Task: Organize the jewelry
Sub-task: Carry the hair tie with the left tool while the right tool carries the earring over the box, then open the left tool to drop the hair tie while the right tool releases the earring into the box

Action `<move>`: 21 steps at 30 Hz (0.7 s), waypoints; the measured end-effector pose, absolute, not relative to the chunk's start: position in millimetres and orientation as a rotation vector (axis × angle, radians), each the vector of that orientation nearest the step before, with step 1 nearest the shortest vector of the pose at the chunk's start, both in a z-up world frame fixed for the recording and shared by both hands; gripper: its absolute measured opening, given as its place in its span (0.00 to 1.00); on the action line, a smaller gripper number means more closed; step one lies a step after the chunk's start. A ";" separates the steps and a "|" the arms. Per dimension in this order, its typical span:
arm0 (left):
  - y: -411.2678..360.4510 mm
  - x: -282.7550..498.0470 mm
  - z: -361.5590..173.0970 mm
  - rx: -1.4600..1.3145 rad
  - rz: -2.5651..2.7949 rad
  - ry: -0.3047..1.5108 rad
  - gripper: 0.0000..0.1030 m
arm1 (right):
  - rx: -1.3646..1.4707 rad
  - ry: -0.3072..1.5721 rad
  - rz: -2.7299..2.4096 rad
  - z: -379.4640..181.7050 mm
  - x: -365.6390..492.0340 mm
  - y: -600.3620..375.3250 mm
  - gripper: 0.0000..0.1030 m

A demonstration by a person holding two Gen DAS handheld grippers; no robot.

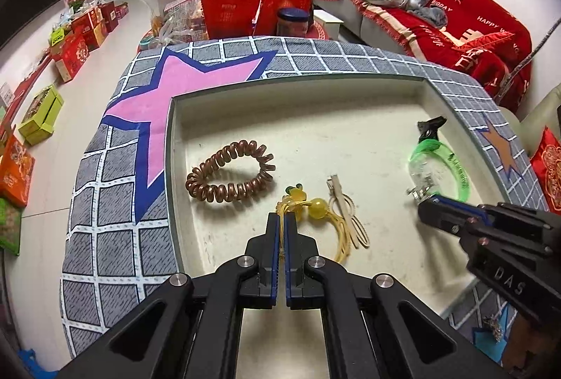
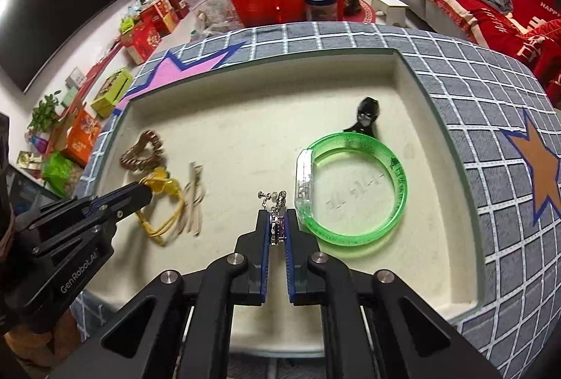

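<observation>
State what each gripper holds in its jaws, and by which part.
The left gripper pinches the yellow beaded hair tie at its bead-and-charm end. The right gripper clamps a dangling earring by its purple lower part.

A grey grid-patterned cloth with pink and orange stars (image 1: 115, 196) covers the support and carries a shallow cream rectangular tray (image 1: 298, 91), which occupies its centre and extends to the near edge.

Bangle (image 2: 354, 189) in tray (image 2: 245, 77) (right side)
</observation>
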State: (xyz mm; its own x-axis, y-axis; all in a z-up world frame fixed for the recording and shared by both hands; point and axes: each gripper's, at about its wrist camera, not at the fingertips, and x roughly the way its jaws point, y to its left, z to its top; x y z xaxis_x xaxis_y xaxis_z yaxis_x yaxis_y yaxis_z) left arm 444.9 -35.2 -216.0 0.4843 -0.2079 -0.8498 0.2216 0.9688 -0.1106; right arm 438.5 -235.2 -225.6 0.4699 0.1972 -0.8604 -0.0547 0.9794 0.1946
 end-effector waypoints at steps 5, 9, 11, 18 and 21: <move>-41.0 447.3 -220.6 0.071 -0.228 1.028 0.19 | 0.112 1.060 0.104 -228.1 447.9 -240.8 0.08; -47.2 445.6 -220.8 0.130 -0.214 1.006 0.19 | 0.088 1.045 0.089 -227.0 450.3 -239.2 0.09; -49.3 444.2 -220.7 0.150 -0.211 0.998 0.19 | 0.075 1.043 0.086 -226.5 449.9 -238.0 0.09; -47.2 438.3 -218.2 0.136 -0.225 0.987 0.19 | 0.168 1.014 0.112 -218.4 444.8 -244.5 0.48; -46.1 437.8 -218.1 0.129 -0.217 0.989 0.19 | 0.207 0.981 0.122 -207.1 437.4 -247.3 0.48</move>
